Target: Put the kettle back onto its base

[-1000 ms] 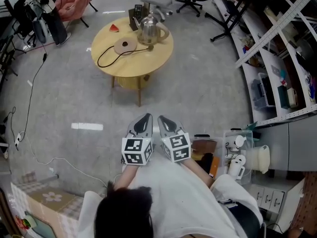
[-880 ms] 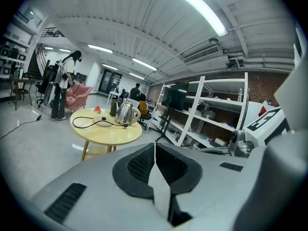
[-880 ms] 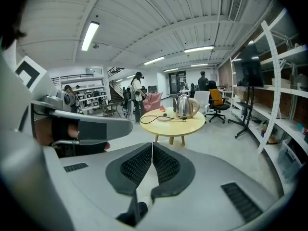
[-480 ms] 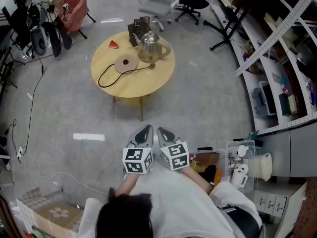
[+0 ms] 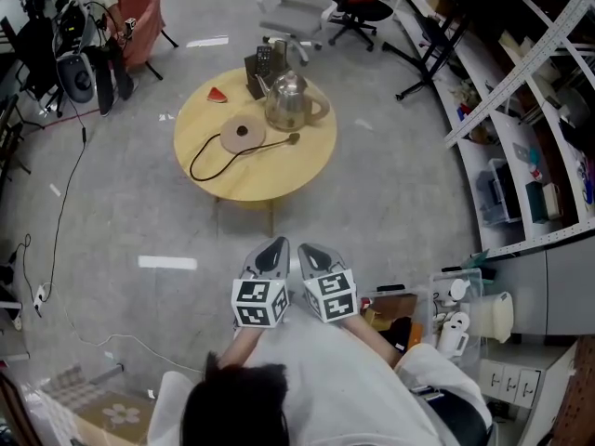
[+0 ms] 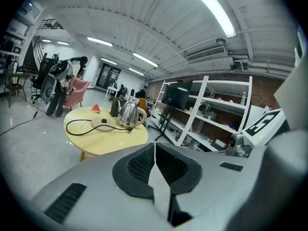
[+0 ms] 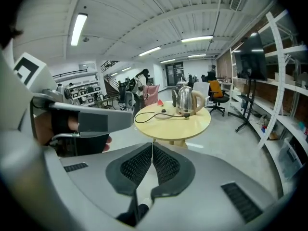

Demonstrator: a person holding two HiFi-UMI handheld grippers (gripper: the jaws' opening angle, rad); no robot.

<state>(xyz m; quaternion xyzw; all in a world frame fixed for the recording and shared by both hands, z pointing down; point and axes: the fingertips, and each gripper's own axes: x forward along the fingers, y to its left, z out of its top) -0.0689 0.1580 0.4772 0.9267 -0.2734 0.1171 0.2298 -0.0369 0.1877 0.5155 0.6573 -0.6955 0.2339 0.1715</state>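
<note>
Both tongs are empty & pressed together: left tongs (image 5: 274, 246) and right tongs (image 5: 311, 249) sit side by side w/ pads meeting, nothing pinched. The kettle (image 5: 290, 100) stands upright well ahead of both, on the far part of the round surface (image 5: 279, 179), w/ open floor between. Its base (image 5: 243, 136) lies just beside it, apart, toward the left tongs' side; kettle's handle faces the right tongs' side. Risks, as I judge them: the cord (image 5: 209, 161) loops from the base toward the surface edge nearest the tongs, and its plug end lies close to the kettle's foot, so a low approach could snag it & drag the base off its spot. Shiny rounded body prob. slips if pinched there; handle is the safer hold, and the right tongs must spread first. Setting it down off-centre on the base's middle stud would leave it tilted. A small red wedge (image 5: 217, 95) sits beyond the base, unlikely in the way. Containers: kettle has its lid on, so contents can't be told; if water's in it, a tip means a spill. A dark holder (image 5: 260, 63) beyond the kettle seems to carry slim dark items, too small to tell. A clear bin (image 5: 439, 269) beside the right tongs holds white bits.
</note>
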